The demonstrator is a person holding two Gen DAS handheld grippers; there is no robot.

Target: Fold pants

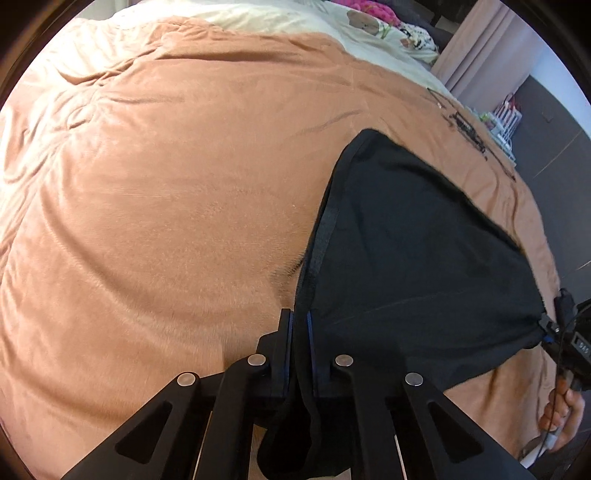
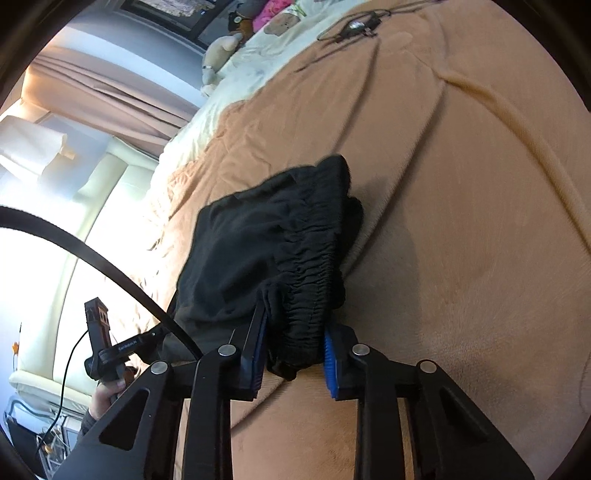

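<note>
The black pants (image 1: 417, 240), lying near the bed's (image 1: 166, 184) edge, are pinched tight by the left claw (image 1: 300, 332) and right claw (image 2: 295, 343), so both ends should be lifted together.

Tan blanket (image 1: 166, 184), cream bedding (image 2: 258, 70), curtain (image 1: 476, 48), cables (image 2: 351, 27), plush toy (image 2: 218, 55)
</note>
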